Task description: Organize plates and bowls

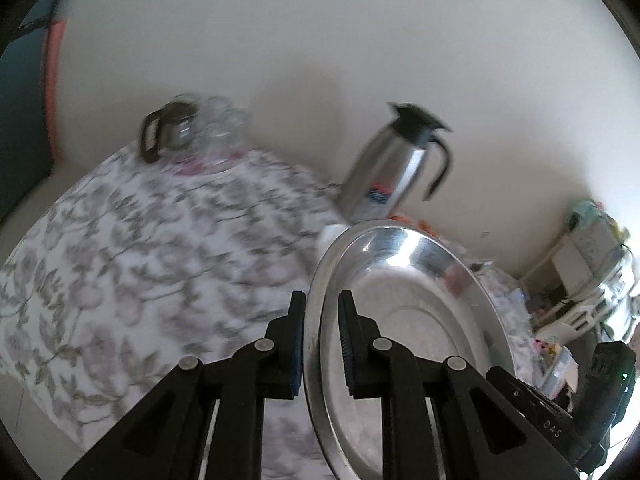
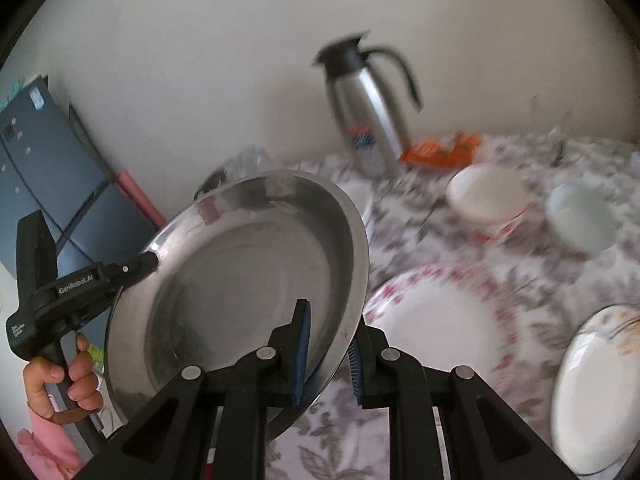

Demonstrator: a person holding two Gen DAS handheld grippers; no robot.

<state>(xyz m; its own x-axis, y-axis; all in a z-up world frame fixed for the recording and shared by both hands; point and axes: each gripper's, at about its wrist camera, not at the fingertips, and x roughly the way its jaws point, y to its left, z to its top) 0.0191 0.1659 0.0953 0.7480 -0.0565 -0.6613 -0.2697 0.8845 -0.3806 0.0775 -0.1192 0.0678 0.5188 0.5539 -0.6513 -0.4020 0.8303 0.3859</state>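
A steel plate point(image 2: 240, 272) is held tilted in the air above the table by both grippers. My right gripper point(image 2: 328, 356) is shut on its near rim. My left gripper point(image 2: 150, 266) grips the opposite rim; in the left wrist view my left gripper point(image 1: 322, 344) is shut on the steel plate point(image 1: 404, 308). On the table lie a white plate with red flowers point(image 2: 436, 320), a white plate with a gold pattern point(image 2: 592, 396), a white bowl with red trim point(image 2: 488, 200) and a pale bowl point(image 2: 580, 218).
A steel thermos jug point(image 2: 368, 120) stands at the back by the wall, with an orange packet point(image 2: 440, 150) beside it. A glass coffee pot and glasses point(image 1: 192, 128) stand at the far left of the floral tablecloth point(image 1: 140, 260). A cluttered shelf point(image 1: 592, 272) is right.
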